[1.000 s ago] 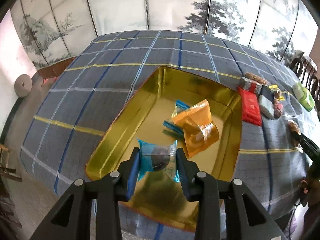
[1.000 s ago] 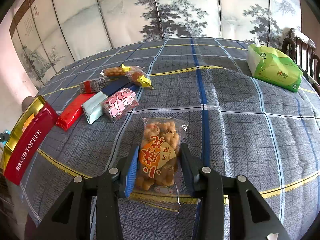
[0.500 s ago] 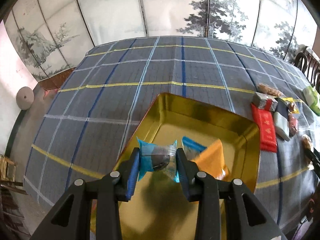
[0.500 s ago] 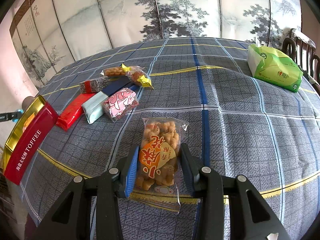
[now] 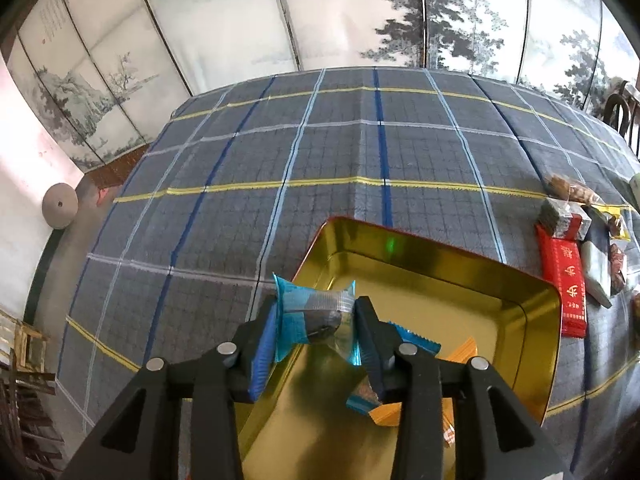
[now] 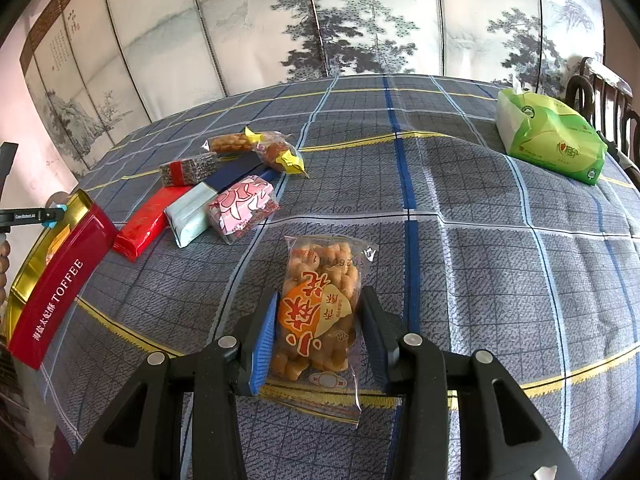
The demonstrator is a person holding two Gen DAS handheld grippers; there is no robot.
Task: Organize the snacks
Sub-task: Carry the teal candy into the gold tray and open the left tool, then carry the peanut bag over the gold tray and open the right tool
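My left gripper [image 5: 316,326] is shut on a blue-wrapped snack [image 5: 310,316] and holds it above the near left rim of the gold tin [image 5: 404,248]. An orange packet [image 5: 460,350] and a blue packet [image 5: 414,338] lie inside the tin. My right gripper [image 6: 318,332] has its jaws on both sides of a clear bag of fried twists [image 6: 318,308] that lies on the tablecloth. The tin, red outside with TOFFEE lettering [image 6: 56,284], shows at the left of the right wrist view.
A cluster of snacks lies right of the tin: a red packet [image 6: 146,222], a pale green pack [image 6: 188,214], a pink pack [image 6: 242,208], a dark bar [image 6: 188,168], yellow-ended packets [image 6: 276,150]. A green tissue pack [image 6: 550,136] sits far right. Painted screens stand behind.
My left gripper has drawn back and to the left with the blue snack, from over the tin's inside to its near left rim. The right gripper has not moved.
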